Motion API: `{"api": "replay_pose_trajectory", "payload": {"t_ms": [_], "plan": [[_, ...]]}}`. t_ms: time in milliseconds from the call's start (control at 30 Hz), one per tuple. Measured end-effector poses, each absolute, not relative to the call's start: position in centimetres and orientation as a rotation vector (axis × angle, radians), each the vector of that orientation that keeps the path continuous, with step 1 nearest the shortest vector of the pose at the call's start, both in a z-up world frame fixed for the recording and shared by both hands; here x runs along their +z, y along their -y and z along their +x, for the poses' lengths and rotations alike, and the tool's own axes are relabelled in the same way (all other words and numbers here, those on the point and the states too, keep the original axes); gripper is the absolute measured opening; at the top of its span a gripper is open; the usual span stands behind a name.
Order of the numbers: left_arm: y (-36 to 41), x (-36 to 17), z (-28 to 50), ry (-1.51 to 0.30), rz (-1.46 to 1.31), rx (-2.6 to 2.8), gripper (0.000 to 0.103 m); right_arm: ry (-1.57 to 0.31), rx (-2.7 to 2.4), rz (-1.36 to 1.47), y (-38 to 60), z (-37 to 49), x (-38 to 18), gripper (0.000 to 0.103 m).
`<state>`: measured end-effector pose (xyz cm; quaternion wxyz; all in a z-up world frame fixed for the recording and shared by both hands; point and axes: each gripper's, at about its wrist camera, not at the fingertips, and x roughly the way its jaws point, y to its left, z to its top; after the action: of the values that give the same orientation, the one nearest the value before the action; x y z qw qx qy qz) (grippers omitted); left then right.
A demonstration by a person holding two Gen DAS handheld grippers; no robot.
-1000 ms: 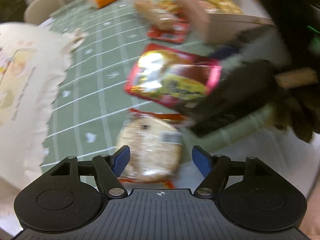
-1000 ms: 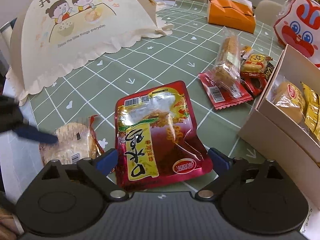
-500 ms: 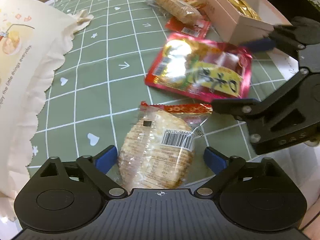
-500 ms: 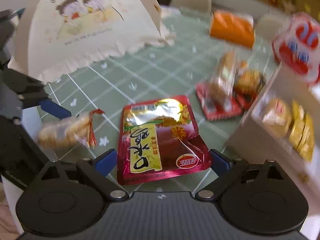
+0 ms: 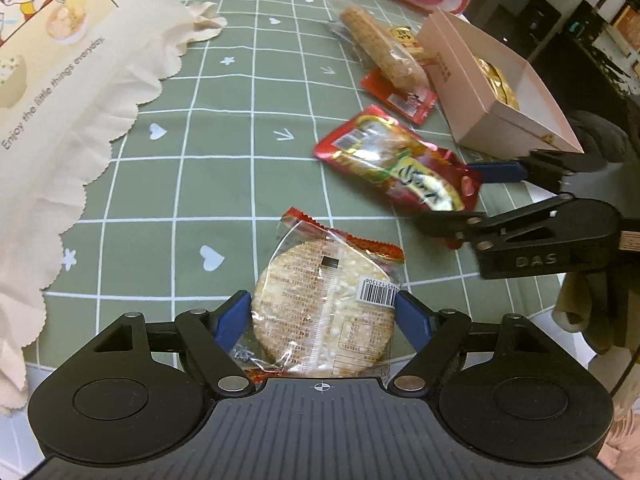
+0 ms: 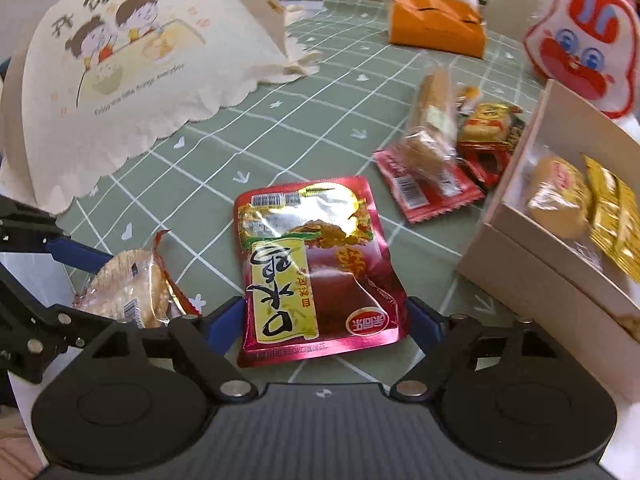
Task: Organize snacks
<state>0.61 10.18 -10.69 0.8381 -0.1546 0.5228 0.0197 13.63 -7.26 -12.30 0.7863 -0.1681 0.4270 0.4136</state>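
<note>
A round rice cracker in a clear wrapper [image 5: 324, 304] lies near the table's front edge, between the blue fingers of my left gripper [image 5: 323, 316], whose jaws stand at the packet's sides; it also shows in the right wrist view [image 6: 128, 284]. A red foil pouch with yellow label [image 6: 316, 264] lies between the fingers of my right gripper [image 6: 320, 320], jaws open either side of it. The pouch [image 5: 396, 164] and right gripper [image 5: 472, 196] show in the left wrist view. A beige open box [image 6: 560, 216] holds yellow-wrapped snacks.
A cream food-cover tent [image 6: 128, 72] stands left. A long biscuit pack [image 6: 432, 128] and small red packets [image 6: 488, 132] lie beside the box. An orange pack [image 6: 436, 24] and a red-white bunny bag [image 6: 580, 40] sit at the back on the green grid tablecloth [image 5: 224, 168].
My left gripper has moved forward around the rice cracker and its fingers have closed in to the packet's sides. My right gripper has moved closer around the red pouch.
</note>
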Motion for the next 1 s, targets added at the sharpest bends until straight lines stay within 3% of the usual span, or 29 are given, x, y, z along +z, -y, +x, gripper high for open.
{"api": "replay_pose_trajectory", "payload": {"t_ms": [433, 733, 1000], "plan": [[-10.0, -10.9, 1.1, -1.127, -0.380, 0.112, 0.084, -1.000, 0.877, -0.296, 9.3, 12.9, -11.9, 0.089], [-9.2, -10.9, 1.3, -1.131, -0.358, 0.163, 0.084, -0.824, 0.932, -0.407, 8.8, 10.8, -9.3, 0.088], [-9.2, -10.9, 1.3, -1.131, -0.365, 0.176, 0.084, -0.962, 0.924, -0.347, 6.2, 14.1, -12.5, 0.091]]}}
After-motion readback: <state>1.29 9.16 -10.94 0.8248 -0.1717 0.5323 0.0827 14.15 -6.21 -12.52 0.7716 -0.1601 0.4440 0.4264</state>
